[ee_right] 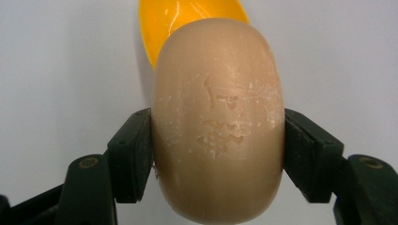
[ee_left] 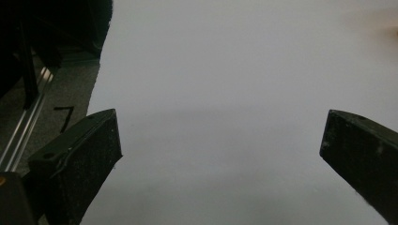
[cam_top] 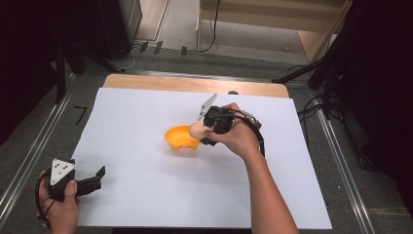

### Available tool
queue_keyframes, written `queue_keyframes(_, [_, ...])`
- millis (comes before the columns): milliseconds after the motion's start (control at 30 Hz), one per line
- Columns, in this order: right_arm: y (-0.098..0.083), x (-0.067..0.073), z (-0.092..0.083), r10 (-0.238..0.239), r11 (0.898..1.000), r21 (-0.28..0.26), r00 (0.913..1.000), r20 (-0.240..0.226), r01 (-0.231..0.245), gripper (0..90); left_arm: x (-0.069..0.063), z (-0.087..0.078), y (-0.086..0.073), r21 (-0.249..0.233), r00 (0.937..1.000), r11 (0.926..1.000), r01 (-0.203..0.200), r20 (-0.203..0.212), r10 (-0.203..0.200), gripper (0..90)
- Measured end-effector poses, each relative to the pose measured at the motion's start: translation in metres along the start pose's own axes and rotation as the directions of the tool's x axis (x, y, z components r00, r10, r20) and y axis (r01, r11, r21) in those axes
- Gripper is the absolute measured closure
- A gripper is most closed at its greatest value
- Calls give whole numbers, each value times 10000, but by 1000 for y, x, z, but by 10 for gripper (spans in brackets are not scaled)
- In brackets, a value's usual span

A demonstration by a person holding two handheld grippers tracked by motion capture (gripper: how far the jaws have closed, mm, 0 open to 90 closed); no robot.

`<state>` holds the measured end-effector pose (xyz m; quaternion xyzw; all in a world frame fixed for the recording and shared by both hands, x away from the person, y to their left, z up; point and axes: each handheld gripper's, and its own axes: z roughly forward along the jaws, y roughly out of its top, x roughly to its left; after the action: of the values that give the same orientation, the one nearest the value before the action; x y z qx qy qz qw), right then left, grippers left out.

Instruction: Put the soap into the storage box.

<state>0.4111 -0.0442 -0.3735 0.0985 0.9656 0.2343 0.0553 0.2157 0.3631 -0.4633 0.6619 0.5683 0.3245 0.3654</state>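
A beige oval bar of soap [ee_right: 218,122] is clamped between the two black jaws of my right gripper [ee_right: 218,154], which is shut on it. In the high view that gripper [cam_top: 203,132] holds the soap [cam_top: 196,130] just over the right rim of an orange dish [cam_top: 179,139] near the middle of the white sheet. The orange dish [ee_right: 187,21] shows behind the soap in the right gripper view. My left gripper [cam_top: 96,179] rests at the near left corner of the sheet, jaws wide open with nothing between them [ee_left: 220,140].
A white sheet [cam_top: 146,195] covers most of the wooden table [cam_top: 195,84]. Metal rails [cam_top: 29,156] run along both sides of the table. Dark stands and cables [cam_top: 311,73] sit beyond the far edge.
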Motion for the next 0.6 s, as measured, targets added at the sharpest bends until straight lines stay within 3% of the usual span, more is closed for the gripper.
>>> queue_keyframes(600, [34,0,25,-918,9947,409,9945,-506,939,335,1,0,0,40,10000,10000,4,93,-4,0])
